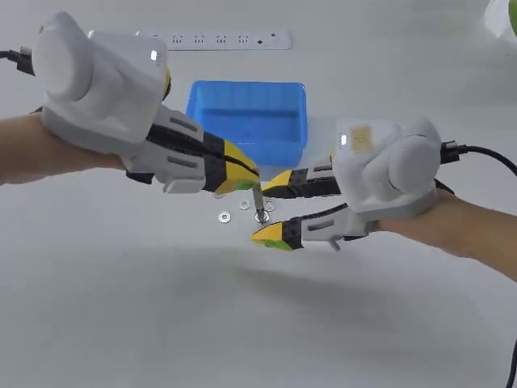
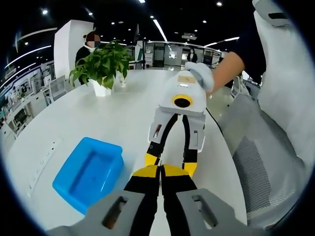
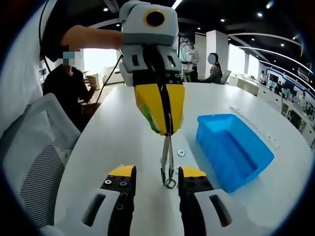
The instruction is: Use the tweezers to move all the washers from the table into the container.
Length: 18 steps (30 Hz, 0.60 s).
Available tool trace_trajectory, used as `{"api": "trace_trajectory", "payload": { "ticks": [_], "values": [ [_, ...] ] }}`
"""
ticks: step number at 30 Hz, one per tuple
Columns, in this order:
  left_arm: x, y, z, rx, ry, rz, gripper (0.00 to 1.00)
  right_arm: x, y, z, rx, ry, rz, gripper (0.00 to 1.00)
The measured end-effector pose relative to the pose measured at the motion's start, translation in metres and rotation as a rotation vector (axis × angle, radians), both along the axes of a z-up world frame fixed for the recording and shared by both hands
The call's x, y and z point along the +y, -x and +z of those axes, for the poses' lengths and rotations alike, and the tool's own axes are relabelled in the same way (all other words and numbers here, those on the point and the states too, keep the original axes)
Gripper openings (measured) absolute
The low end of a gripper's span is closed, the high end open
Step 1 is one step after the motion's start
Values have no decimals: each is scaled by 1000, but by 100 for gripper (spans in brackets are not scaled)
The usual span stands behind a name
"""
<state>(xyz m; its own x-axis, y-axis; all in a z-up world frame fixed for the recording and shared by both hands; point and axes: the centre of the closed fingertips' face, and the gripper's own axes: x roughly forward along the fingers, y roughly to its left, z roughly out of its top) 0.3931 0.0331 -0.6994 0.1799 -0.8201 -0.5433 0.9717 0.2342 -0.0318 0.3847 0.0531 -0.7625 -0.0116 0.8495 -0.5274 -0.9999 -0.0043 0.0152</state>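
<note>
left gripper (image 3: 167, 129) clamps tweezers (image 3: 168, 155), tips at 1 washer (image 3: 171, 184) between parted jaws of right gripper (image 3: 156, 173), near container (image 3: 246, 164).

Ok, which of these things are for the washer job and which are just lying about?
For the job: tweezers, washers, blue container, left hand-held gripper holding the tweezers.
Just lying about: power strip, potted plant.
</note>
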Motion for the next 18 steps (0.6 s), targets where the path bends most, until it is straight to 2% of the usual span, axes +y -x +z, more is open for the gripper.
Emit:
{"api": "trace_trajectory", "payload": {
  "ticks": [13,15,18],
  "values": [
    [-7,6,1,3,-18,-26,4,3,-1,-3,11,37,28,24],
    [-6,6,1,4,-21,-27,4,4,-3,-1,-40,41,43,16],
    [-7,7,1,5,-24,-30,4,6,-2,-1,-2,40,39,15]
  ]
}}
